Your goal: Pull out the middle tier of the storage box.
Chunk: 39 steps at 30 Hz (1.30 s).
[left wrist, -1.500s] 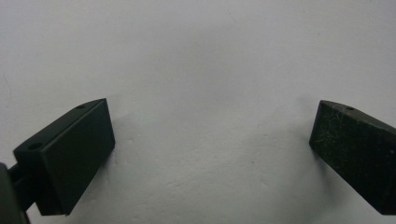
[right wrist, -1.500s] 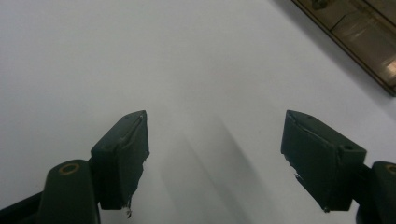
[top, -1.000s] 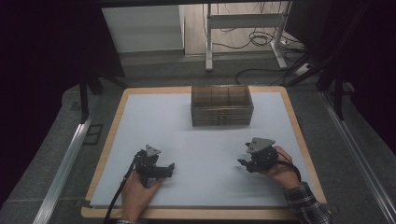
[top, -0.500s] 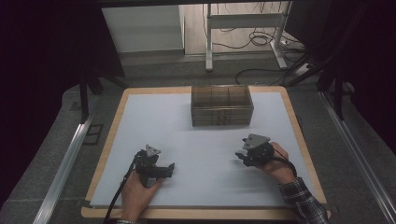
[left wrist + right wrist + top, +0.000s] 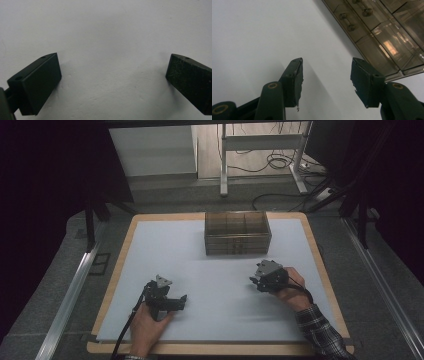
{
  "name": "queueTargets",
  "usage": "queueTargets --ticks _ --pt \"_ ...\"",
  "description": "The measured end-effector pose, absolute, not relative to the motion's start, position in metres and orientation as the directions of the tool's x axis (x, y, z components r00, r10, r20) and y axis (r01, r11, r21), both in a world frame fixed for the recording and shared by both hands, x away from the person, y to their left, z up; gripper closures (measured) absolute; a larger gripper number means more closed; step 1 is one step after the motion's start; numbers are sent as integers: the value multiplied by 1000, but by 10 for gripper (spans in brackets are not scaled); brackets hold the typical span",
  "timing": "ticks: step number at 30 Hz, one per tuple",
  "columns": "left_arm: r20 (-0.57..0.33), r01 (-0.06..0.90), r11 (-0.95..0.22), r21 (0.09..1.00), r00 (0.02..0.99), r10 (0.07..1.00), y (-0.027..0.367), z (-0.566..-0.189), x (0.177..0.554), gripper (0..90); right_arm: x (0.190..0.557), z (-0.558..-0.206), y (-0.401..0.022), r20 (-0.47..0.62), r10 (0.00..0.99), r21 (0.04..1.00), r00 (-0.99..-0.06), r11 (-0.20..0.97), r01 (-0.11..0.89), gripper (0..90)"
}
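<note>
Nearest the table's front edge, left gripper (image 5: 167, 301) rests on the white sheet (image 5: 210, 285), jaws wide, empty. Right gripper (image 5: 261, 281), jaws half apart and just been closing, holds nothing. Beyond, unobstructed, stands the smoked-plastic drawer box (image 5: 237, 233).

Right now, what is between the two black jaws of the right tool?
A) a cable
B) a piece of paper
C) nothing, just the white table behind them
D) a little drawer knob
C: in the right gripper view the right tool has an empty gap between its jaws, with the white table behind and the brown drawer box farther off.
</note>
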<state>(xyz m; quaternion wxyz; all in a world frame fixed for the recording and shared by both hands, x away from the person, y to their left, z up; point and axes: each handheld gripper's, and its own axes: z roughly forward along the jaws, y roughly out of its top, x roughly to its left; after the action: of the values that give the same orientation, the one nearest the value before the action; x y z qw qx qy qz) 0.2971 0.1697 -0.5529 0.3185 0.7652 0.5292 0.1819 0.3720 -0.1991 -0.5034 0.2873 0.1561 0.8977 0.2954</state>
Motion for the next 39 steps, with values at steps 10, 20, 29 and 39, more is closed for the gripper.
queueTargets --ticks 10,20,29,39 --pt "-57 694 -241 678 376 925 170 -553 297 0 382 -507 -194 -480 443 608 -757 790 77 478" --pt "-57 694 -241 678 376 925 170 -553 297 0 390 -509 -189 -538 429 585 -725 810 45 525" --pt "-57 695 -240 678 376 925 170 -553 297 0 394 -511 -182 -599 407 548 -689 836 17 555" --pt "-58 694 -239 679 375 925 170 -553 297 0 398 -517 -170 -678 364 495 -639 868 -30 609"
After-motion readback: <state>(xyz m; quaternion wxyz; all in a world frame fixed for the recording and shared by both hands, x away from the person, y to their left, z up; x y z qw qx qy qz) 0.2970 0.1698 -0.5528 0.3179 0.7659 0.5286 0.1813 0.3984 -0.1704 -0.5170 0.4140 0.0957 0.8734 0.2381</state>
